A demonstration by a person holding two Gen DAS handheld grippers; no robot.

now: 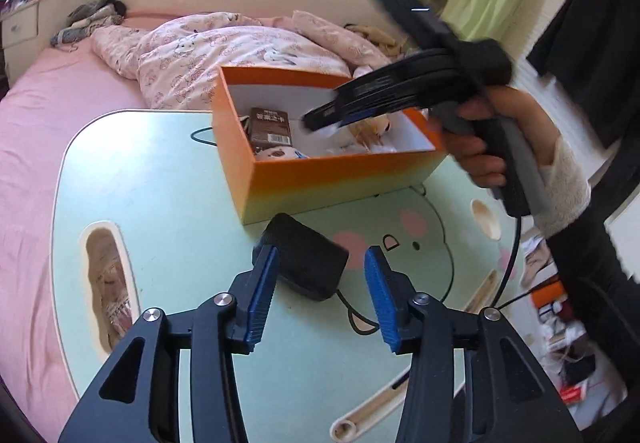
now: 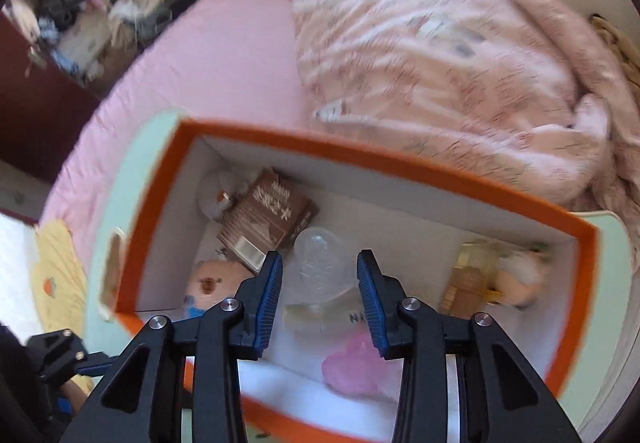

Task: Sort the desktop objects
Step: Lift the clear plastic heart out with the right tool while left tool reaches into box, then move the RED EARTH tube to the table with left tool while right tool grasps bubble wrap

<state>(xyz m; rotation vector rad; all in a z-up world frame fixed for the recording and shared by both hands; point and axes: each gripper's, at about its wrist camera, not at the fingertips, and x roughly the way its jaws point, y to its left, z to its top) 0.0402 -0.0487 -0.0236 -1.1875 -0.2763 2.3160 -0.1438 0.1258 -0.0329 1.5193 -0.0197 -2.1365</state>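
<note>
Left gripper [image 1: 320, 287] hangs over the mint worktop [image 1: 160, 179], jaws apart around a black power adapter [image 1: 308, 259] lying flat, pads not pressing it. Only this view catches the hand [image 1: 492, 139] carrying the right gripper [image 2: 319, 299] above the orange box [image 1: 320, 179]. The right view alone looks straight down into the box: brown carton [image 2: 268, 219], clear bottle [image 2: 320, 267], pink wad [image 2: 356, 367], jaws part-open, empty.
</note>
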